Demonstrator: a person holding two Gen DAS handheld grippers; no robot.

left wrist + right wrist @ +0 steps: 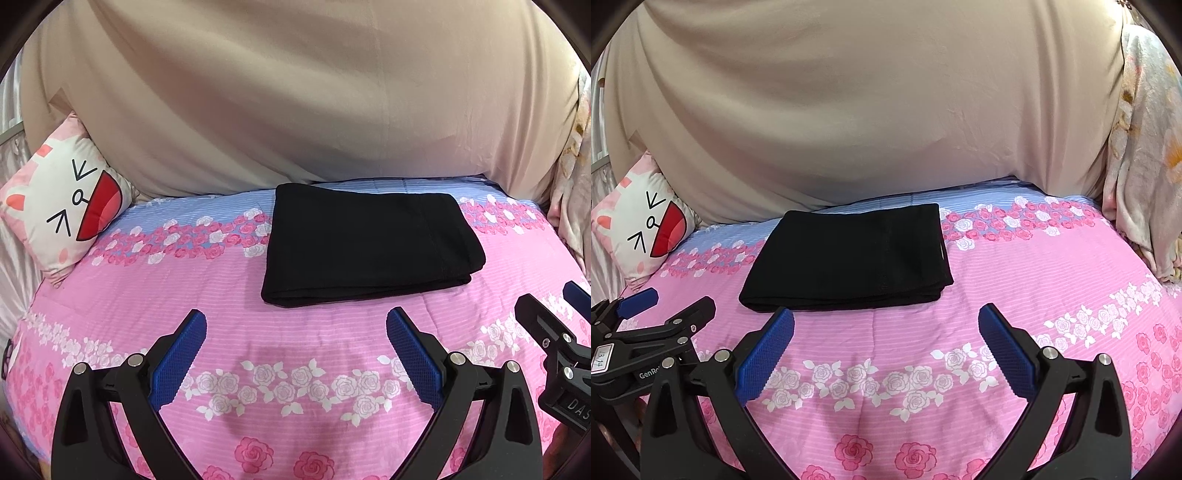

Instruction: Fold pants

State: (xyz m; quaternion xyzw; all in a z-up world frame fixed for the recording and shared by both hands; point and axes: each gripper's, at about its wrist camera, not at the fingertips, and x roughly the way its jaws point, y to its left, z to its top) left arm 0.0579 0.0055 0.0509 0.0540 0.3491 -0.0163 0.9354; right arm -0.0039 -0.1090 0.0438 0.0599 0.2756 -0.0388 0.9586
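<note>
Both the left hand-held gripper [295, 325] and right hand-held gripper [886, 325] hover spread wide, empty, just short of the folded black pants [365, 240].

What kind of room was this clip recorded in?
Most likely a bedroom: folded black pants lie on a floral pink bedspread, with a cartoon cushion at the side.

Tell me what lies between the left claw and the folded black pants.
Only bare pink floral bedspread lies between the open left claw and the black pants; the left wrist view shows it.
</note>
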